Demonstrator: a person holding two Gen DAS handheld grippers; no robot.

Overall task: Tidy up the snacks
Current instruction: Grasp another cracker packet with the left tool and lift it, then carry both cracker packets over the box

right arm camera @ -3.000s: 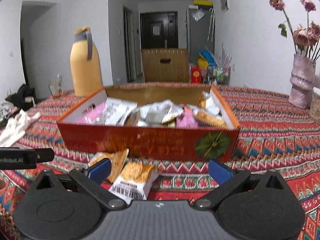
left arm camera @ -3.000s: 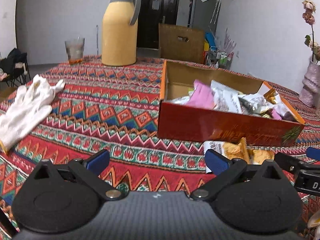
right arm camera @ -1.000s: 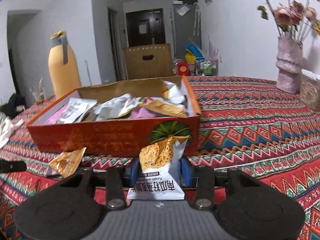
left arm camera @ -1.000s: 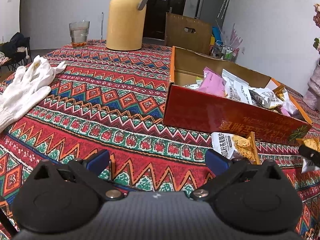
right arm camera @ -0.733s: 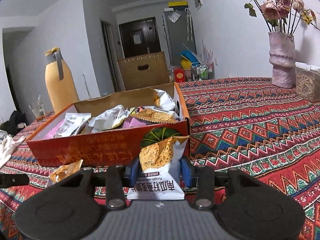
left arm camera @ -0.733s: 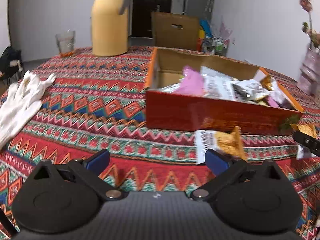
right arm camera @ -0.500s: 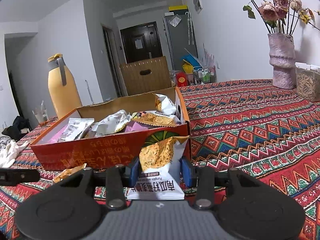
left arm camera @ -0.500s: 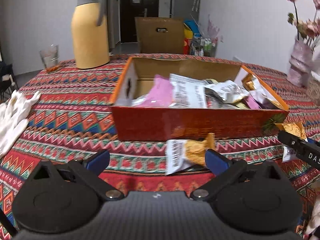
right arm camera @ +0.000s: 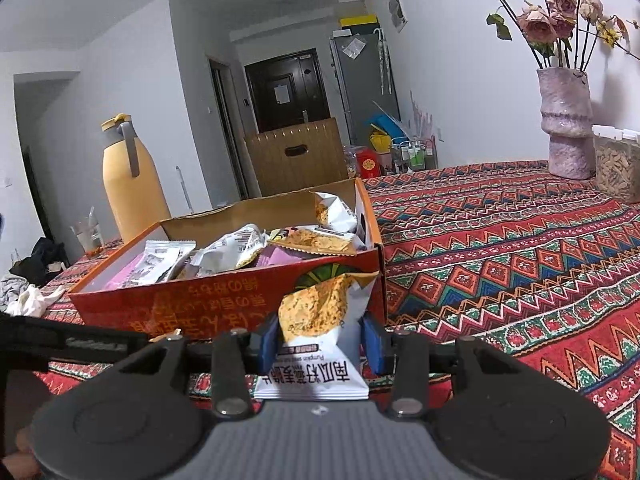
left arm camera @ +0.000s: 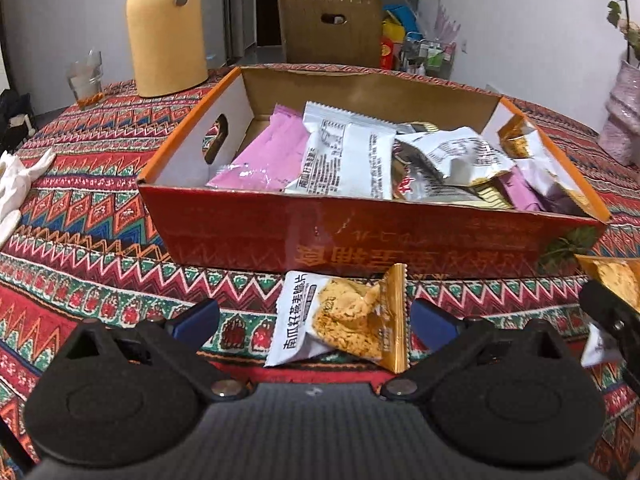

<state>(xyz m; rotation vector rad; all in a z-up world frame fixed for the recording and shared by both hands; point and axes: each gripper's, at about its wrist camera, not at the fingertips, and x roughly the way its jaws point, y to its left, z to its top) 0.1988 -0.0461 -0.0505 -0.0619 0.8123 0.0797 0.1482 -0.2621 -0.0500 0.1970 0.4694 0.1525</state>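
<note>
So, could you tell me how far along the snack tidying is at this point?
Mostly done: the red box already holds a pile of packets. In hand: the right gripper is shut on a pumpkin crisp packet, lifted in front of the box. Left: a second packet lies on the tablecloth between the open left gripper's fingers.

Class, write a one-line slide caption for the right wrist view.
Right hand-held gripper clamps a snack packet before the red snack box.
</note>
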